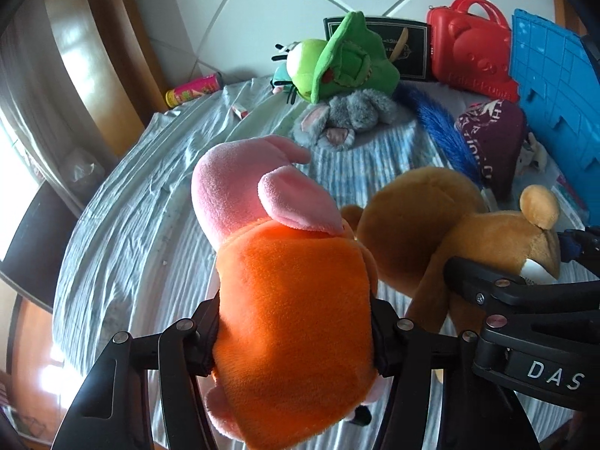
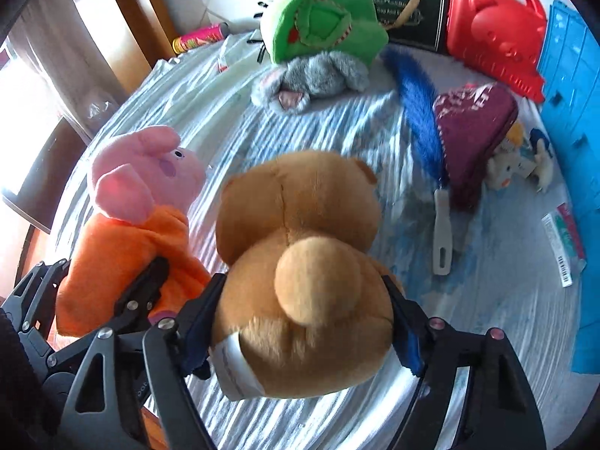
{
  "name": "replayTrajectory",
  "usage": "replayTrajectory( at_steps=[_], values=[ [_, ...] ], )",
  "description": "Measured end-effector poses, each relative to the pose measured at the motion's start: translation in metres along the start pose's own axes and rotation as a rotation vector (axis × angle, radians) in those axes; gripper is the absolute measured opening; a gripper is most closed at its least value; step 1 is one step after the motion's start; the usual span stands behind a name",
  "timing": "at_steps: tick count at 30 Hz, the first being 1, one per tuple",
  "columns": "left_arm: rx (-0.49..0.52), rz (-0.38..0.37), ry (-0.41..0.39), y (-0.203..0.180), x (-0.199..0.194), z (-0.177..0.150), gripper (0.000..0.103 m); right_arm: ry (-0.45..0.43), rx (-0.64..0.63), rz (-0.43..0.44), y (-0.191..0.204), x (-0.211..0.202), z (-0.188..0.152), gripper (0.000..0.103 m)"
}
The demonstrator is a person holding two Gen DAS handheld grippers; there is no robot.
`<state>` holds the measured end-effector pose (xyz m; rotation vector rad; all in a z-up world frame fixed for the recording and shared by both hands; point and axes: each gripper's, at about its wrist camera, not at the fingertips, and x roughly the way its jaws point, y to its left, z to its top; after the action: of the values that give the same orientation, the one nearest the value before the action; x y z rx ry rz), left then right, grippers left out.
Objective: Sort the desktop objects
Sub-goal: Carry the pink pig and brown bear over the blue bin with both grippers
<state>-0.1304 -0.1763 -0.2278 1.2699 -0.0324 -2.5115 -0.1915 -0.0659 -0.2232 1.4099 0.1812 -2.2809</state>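
Pig (image 1: 285,281) and bear (image 2: 300,273) are each clamped in your tongs, side by side above the cloth-covered bench (image 2: 487,318).

1. Left tongs (image 1: 294,328): the two fingers press into the pig's orange body from both sides. The pink head points away from you.
2. Right tongs (image 2: 303,322): the fingers squeeze the bear's lower body, just below its round tail. A white label hangs beside the left finger. The head points away from you.
3. Relative position: the pig sits just left of the bear; in the left wrist view the two toys nearly touch.

Ahead of both tongs, on the bench:
- a grey plush (image 2: 311,75) lying flat, with a green plush (image 2: 326,15) against its far side;
- a blue brush (image 2: 420,112) ahead-right of the bear, with a maroon pouch (image 2: 472,127) touching its right side;
- a red case (image 2: 491,26) and a blue tray (image 2: 573,112) propped up at the far right.
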Motion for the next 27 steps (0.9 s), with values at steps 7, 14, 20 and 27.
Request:
replayTrajectory(
  at_steps=[7,14,20,27],
  values=[
    [0.003,-0.029,-0.104,0.011,-0.042,0.013,0.058,-0.119,-0.007,-0.060,0.007,-0.049,0.008,0.072],
    [0.000,-0.082,-0.217,0.021,-0.088,0.028,0.058,-0.235,-0.028,-0.132,0.017,-0.106,0.019,0.069],
    [-0.003,-0.125,-0.270,0.025,-0.113,0.031,0.058,-0.279,-0.040,-0.178,0.022,-0.134,0.026,0.068],
    [-0.005,-0.151,-0.297,0.026,-0.126,0.035,0.058,-0.306,-0.051,-0.197,0.028,-0.151,0.029,0.068]
  ],
)
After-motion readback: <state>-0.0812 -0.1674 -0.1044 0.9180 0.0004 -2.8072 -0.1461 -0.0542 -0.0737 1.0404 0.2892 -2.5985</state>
